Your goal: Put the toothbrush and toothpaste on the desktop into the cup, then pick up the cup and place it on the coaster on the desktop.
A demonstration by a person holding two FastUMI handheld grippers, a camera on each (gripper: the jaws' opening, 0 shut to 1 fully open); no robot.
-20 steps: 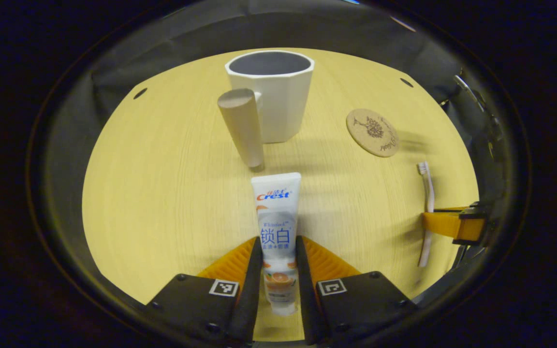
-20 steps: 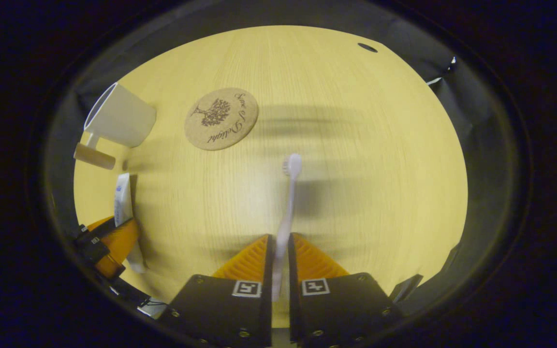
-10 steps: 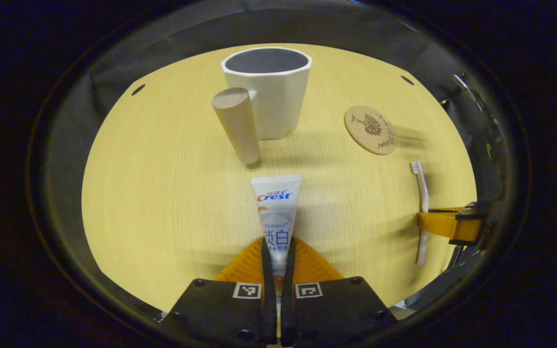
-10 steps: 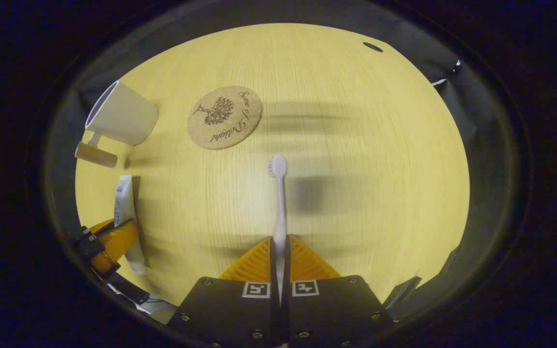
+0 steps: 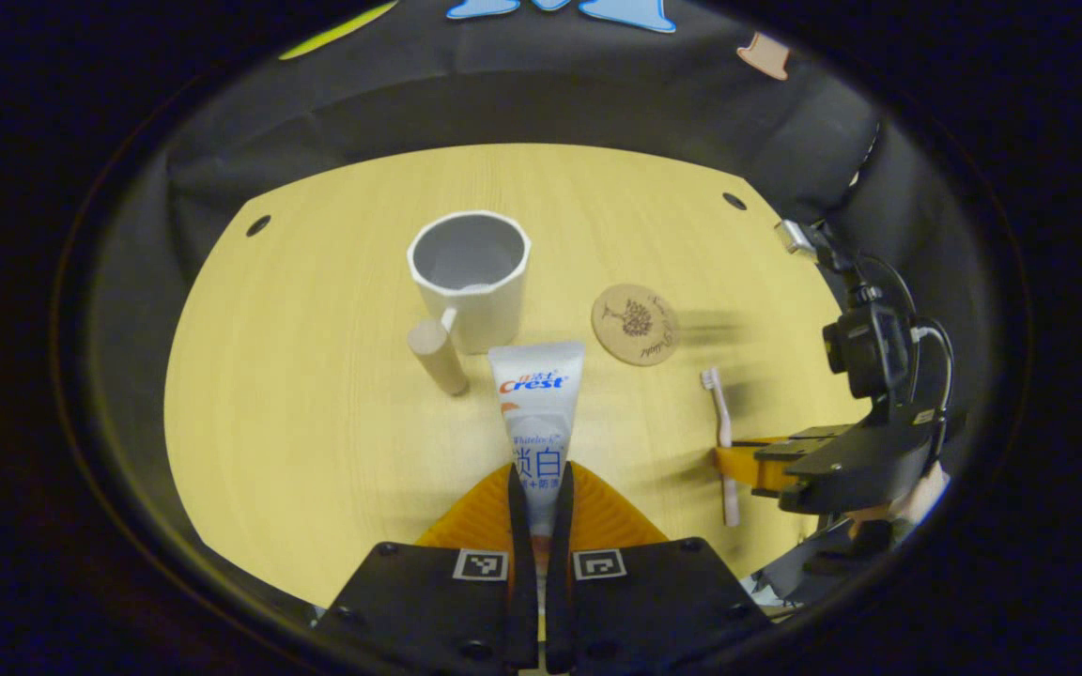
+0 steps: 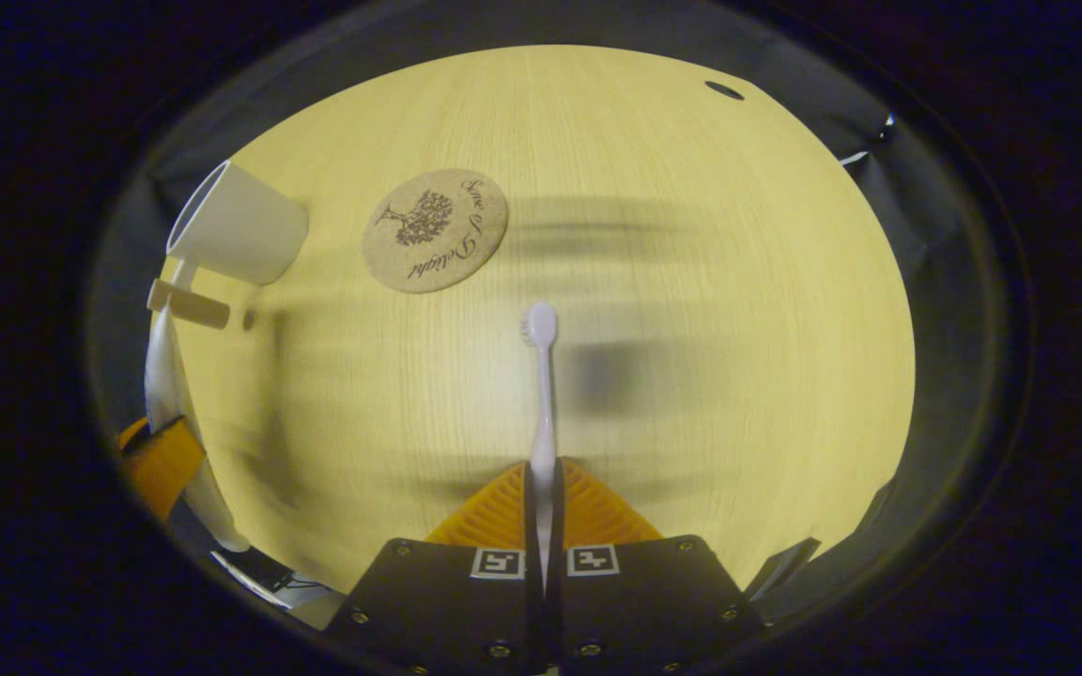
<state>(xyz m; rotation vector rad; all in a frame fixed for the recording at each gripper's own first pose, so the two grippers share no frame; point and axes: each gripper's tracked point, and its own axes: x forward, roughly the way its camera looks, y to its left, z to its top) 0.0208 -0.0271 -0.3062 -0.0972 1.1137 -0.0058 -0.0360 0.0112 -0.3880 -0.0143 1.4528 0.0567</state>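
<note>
In the left gripper view my left gripper (image 5: 540, 481) is shut on the white toothpaste tube (image 5: 538, 404), which it holds above the table with its flat end pointing at the cup. The white cup (image 5: 470, 279) with a wooden handle (image 5: 439, 356) stands upright beyond it. The round cork coaster (image 5: 636, 324) lies to the cup's right. My right gripper (image 6: 542, 481) is shut on the white toothbrush (image 6: 541, 387), head forward. From the left gripper view, the right gripper (image 5: 736, 465) with the toothbrush (image 5: 720, 434) is at the right. In the right gripper view the cup (image 6: 236, 224), coaster (image 6: 435, 229) and the lifted toothpaste (image 6: 165, 376) are at the left.
The wooden table (image 5: 316, 376) has small dark holes (image 5: 257, 225) near its far corners. Black cloth walls close in the table at the back and sides. A black camera mount with cables (image 5: 870, 347) rides on the right gripper.
My left gripper closed on the toothpaste and has lifted it well up and back from the table. The right gripper closed on the toothbrush and has stayed nearly still.
</note>
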